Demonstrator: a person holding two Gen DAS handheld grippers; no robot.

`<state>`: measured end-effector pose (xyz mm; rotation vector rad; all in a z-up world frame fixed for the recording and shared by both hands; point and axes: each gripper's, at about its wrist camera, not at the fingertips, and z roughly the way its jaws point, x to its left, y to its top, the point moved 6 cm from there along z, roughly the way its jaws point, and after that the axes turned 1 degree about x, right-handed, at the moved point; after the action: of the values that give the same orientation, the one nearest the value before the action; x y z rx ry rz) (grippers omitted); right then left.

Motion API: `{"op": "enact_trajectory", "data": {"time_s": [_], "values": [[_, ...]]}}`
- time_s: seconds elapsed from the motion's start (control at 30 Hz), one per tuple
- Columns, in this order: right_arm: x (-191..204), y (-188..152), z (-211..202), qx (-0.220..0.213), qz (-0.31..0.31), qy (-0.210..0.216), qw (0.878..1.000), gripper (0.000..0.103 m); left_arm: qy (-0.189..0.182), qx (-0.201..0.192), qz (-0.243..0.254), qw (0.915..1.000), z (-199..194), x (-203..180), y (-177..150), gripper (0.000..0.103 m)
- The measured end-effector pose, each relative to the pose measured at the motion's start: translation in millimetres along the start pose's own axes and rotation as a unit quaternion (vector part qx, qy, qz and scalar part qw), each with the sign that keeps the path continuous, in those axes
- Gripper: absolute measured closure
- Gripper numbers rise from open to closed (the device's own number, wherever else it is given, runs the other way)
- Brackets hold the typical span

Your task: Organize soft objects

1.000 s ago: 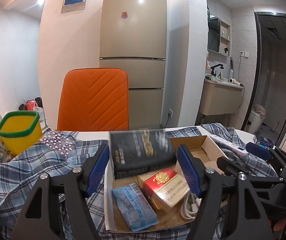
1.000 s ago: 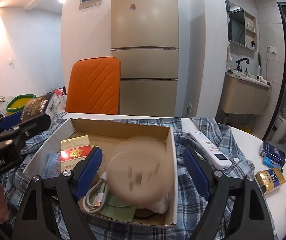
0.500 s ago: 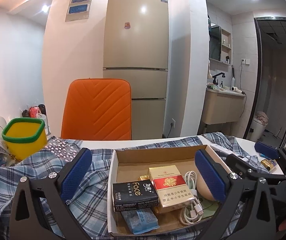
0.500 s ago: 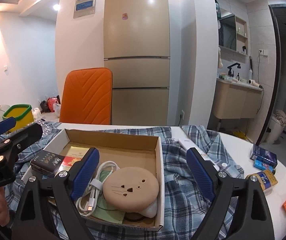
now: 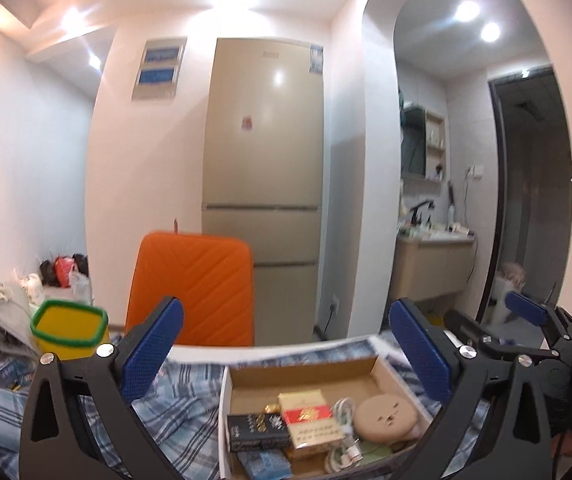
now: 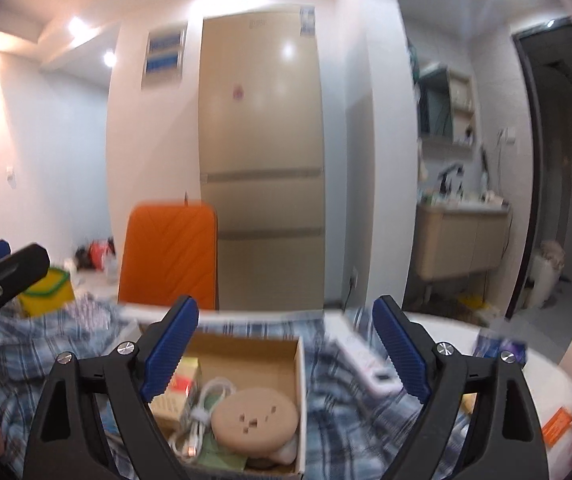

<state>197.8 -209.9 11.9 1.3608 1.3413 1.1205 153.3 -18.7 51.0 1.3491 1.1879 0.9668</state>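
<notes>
The plaid cloth is the biggest soft thing here, spread rumpled over the table under everything else. It looks light and limp to me, so I would pinch a raised fold near an edge; I expect it to drape and drag whatever sits on it. On it stands the cardboard box, open-topped, stiff-walled. Inside, going down in size: the round tan cushion lies at the box's near right corner, touching the white cable; it looks squashy and light, best taken across its rim. Then the red-and-white pack, the black pack just left of it, and a blue pack nearest me. My left gripper and my right gripper both stand spread wide with nothing between the 2 blue pads of each, raised above the box and pointed more at the room than down at it
</notes>
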Motion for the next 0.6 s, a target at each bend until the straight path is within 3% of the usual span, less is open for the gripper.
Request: {"op": "enact_trajectory", "data": {"time_s": [0.13,0.6], "values": [[-3.5,23.9,-32.2,-0.045,0.001,-0.003,0.999,0.0,0.0,-0.028,-0.002,0.9996,-19.7,-1.9,16.2,0.0],[-15.2,59.0,-106.6,-0.099,0.026,0.011,0.995,0.0,0.006,-0.093,0.005,0.9956,-89.4,-2.0,40.6,0.0]]}}
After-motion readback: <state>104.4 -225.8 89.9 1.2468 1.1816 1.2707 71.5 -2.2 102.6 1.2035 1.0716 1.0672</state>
